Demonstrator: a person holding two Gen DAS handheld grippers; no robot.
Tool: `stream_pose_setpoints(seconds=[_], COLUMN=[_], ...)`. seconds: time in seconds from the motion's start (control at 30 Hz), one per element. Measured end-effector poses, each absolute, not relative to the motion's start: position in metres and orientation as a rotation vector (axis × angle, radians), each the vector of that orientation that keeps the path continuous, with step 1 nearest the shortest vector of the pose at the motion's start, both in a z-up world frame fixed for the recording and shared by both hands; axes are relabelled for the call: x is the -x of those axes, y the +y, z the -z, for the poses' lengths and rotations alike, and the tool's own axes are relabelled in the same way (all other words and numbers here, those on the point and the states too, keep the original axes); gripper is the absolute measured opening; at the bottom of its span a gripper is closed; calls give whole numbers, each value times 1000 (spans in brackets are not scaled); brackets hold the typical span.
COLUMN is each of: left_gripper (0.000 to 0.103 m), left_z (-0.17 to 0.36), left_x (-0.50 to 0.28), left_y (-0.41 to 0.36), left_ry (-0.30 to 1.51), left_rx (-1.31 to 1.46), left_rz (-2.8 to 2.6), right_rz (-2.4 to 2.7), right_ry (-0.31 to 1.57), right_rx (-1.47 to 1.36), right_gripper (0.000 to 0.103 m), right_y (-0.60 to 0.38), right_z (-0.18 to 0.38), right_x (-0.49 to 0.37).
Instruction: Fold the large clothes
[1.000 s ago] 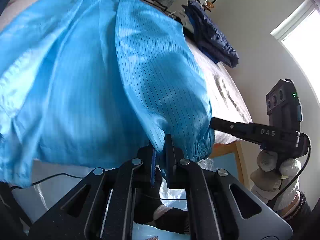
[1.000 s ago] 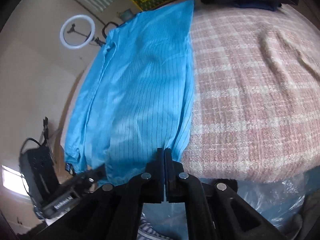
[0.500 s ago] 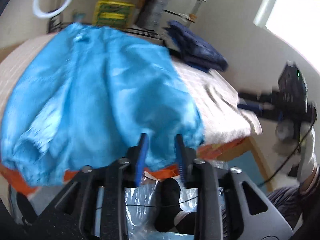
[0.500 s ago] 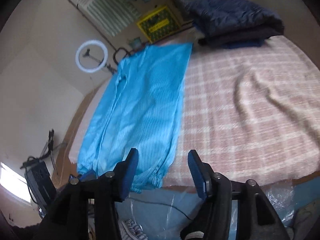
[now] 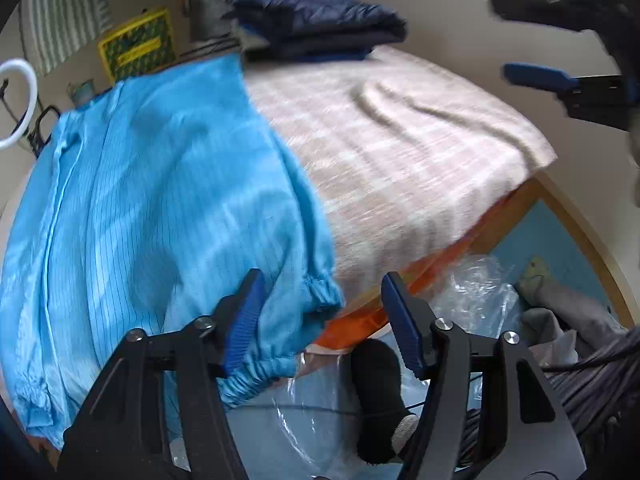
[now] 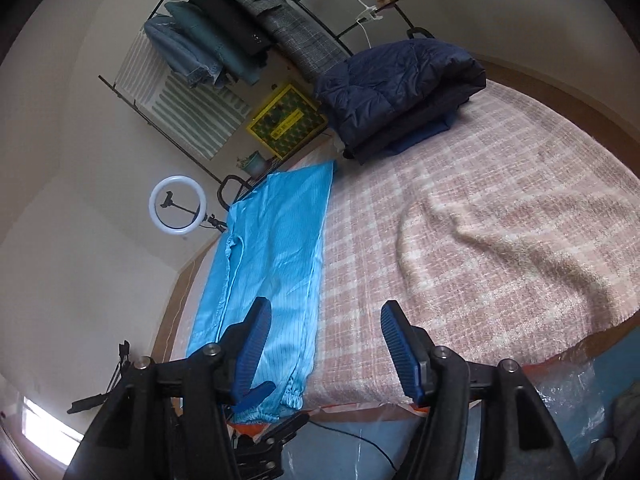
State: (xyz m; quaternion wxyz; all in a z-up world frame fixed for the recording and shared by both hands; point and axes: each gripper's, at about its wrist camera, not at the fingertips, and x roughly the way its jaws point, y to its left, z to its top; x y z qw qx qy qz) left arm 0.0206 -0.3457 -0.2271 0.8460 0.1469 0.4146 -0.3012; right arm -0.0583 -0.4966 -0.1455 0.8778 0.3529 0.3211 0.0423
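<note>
A bright blue pinstriped garment [image 5: 152,200] lies lengthwise on the left part of the bed, folded into a long strip, its elastic cuffs hanging over the near edge. It also shows in the right wrist view [image 6: 272,264]. My left gripper [image 5: 320,316] is open and empty, just off the near bed edge by the cuffs. My right gripper [image 6: 324,344] is open and empty, held back above the near edge of the bed. The right gripper also shows blurred at the upper right of the left wrist view [image 5: 560,52].
A pink checked blanket [image 6: 480,240] covers the bed. Folded dark navy clothes [image 6: 400,84] are stacked at the far end. A clothes rack [image 6: 240,40], yellow crate [image 6: 286,120] and ring light [image 6: 178,210] stand beyond. Plastic sheeting [image 5: 472,292] lies on the floor.
Both grippers were shut on the blue garment's edge a second ago; both opened, let it drop on the bed and pulled back from it.
</note>
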Motion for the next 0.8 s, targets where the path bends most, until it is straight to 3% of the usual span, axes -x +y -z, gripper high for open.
stream_pose_setpoints(seconds=[0.17, 0.23, 0.4, 0.5, 0.8], left_gripper=[20, 13, 10, 10, 9], left_z=[232, 230, 218, 203, 179], left_x=[-35, -43, -57, -54, -49], left_y=[-334, -325, -296, -287, -273], left_ry=[870, 891, 940, 914, 888], left_rx=[-276, -207, 23, 77, 181], left_rz=[630, 648, 684, 701, 733], right_rz=[-102, -112, -142, -171, -175], right_ry=[683, 690, 741, 780, 845], right_rx=[-750, -759, -719, -713, -836], right_gripper=[61, 61, 62, 72, 72], right_y=[-499, -497, -482, -476, -480], right_z=[150, 151, 154, 160, 206], right_x=[47, 38, -2, -43, -176])
